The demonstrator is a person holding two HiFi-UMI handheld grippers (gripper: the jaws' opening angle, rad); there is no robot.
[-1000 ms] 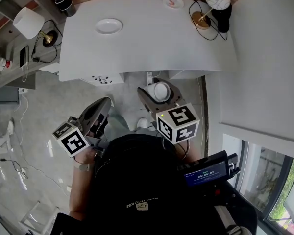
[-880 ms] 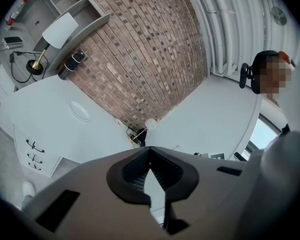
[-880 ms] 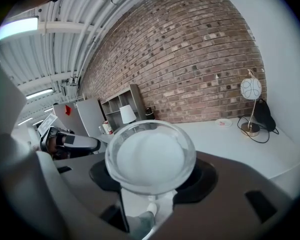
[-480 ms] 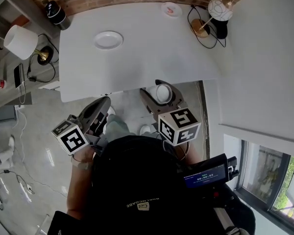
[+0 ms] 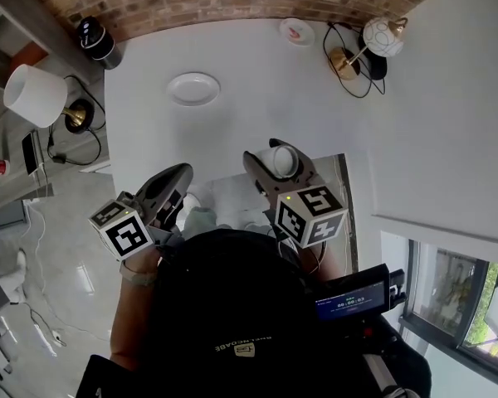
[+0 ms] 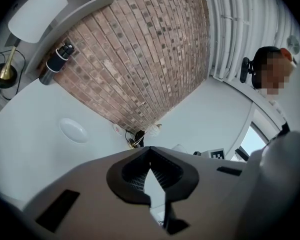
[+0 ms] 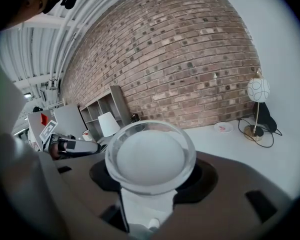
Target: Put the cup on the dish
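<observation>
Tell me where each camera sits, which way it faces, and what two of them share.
Head view: on the person's head, facing steeply down at the white table; shows their torso, left gripper and right gripper.
Left gripper view: on the left gripper, facing along its closed fingers toward the brick wall, dish at left.
Right gripper view: on the right gripper, facing along the fingers gripping the cup toward the brick wall.
Shared: head and left gripper views both show the dish.
</observation>
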